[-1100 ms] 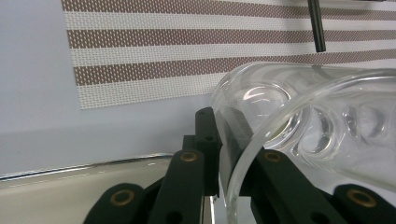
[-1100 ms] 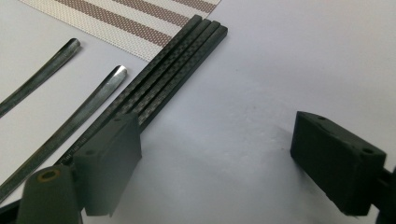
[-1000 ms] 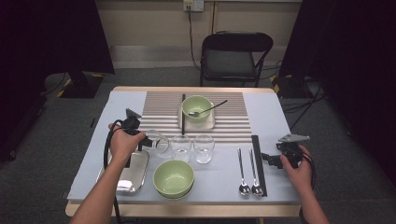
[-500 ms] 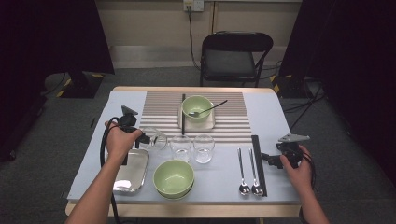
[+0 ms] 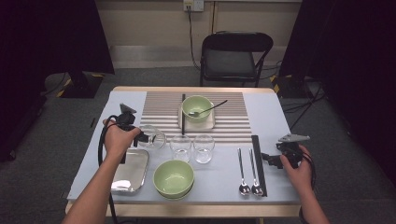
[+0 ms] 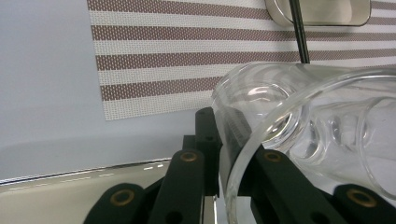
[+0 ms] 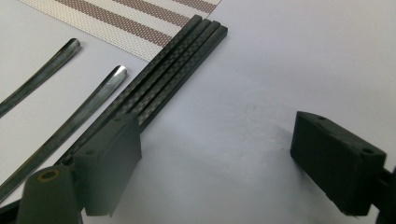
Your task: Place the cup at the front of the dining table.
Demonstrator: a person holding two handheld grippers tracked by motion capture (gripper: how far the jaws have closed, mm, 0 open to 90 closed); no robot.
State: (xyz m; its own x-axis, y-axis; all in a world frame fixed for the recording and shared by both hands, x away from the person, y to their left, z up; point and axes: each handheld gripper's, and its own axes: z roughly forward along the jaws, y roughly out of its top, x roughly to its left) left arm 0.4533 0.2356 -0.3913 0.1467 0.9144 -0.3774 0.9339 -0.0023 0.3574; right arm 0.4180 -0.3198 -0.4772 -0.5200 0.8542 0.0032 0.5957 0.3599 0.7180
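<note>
My left gripper is shut on the rim of a clear glass, which tilts just above the table beside the steel tray. In the left gripper view the glass leans on its side, with its wall pinched in my left gripper. Two more glasses stand to its right. My right gripper rests open on the table right of the black chopsticks. In the right gripper view, my right gripper has nothing between its jaws and the chopsticks lie by the left one.
A green bowl sits at the front. Another green bowl with a spoon in it stands on the striped placemat. Two spoons lie left of the chopsticks. A chair stands behind the table.
My left hand has drawn slightly to the left with the glass, which now leans more. The right hand has stayed still.
</note>
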